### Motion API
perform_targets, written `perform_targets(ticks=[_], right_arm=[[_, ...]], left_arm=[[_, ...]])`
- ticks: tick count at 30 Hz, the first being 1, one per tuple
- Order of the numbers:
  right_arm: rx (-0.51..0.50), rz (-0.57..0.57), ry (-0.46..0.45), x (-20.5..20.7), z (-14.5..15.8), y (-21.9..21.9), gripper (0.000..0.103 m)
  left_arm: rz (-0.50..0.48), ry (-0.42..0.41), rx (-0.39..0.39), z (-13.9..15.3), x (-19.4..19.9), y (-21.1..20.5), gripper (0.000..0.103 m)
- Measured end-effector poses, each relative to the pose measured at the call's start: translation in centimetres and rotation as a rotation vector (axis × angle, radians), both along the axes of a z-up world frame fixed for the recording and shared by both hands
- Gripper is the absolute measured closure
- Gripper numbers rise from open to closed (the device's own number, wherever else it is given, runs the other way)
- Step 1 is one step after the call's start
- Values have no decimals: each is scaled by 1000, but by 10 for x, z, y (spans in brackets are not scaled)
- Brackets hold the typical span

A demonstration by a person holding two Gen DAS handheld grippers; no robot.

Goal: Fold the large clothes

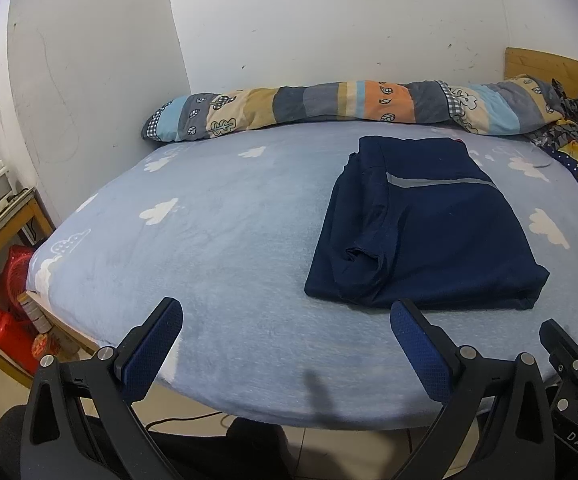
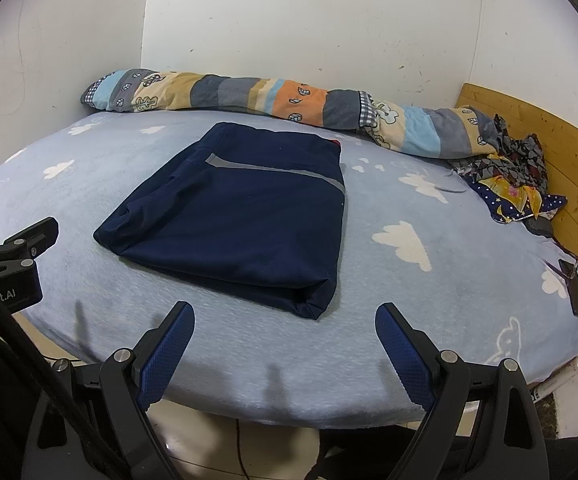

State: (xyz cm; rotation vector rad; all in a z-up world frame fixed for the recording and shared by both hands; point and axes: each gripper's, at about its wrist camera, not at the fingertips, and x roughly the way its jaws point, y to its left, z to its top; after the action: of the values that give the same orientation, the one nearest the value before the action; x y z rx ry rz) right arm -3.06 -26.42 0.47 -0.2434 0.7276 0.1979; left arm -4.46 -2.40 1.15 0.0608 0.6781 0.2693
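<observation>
On the bed (image 1: pixel 209 240), with its pale blue cloud-print sheet filling most of both views, we see a long rolled patchwork quilt (image 1: pixel 329 108) against the far wall and a small crumpled heap of patterned cloth (image 2: pixel 509 176) by the wooden headboard (image 2: pixel 561 152). Nearer us lies the navy garment (image 2: pixel 241 220), already folded into a compact rectangle with a grey stripe across it; from the left wrist view a sleeve (image 1: pixel 363 236) is tucked along its left edge, somewhat bunched. We judge the folding largely done: perhaps 1 more fold or some smoothing is left, and we see no second garment laid out for folding. Our left gripper (image 1: pixel 287 340) hangs over the near edge of the bed, jaws spread wide and holding nothing; our right gripper (image 2: pixel 285 344) does likewise, wide apart and empty, just short of the garment's near corner.
</observation>
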Motion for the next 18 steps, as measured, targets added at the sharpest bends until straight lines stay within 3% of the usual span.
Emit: perform_targets(ticks=[18], right_arm=[[-1,4,-8,1,3,-4,8]], left_arm=[[-33,35,-3,-2,0,1,0]])
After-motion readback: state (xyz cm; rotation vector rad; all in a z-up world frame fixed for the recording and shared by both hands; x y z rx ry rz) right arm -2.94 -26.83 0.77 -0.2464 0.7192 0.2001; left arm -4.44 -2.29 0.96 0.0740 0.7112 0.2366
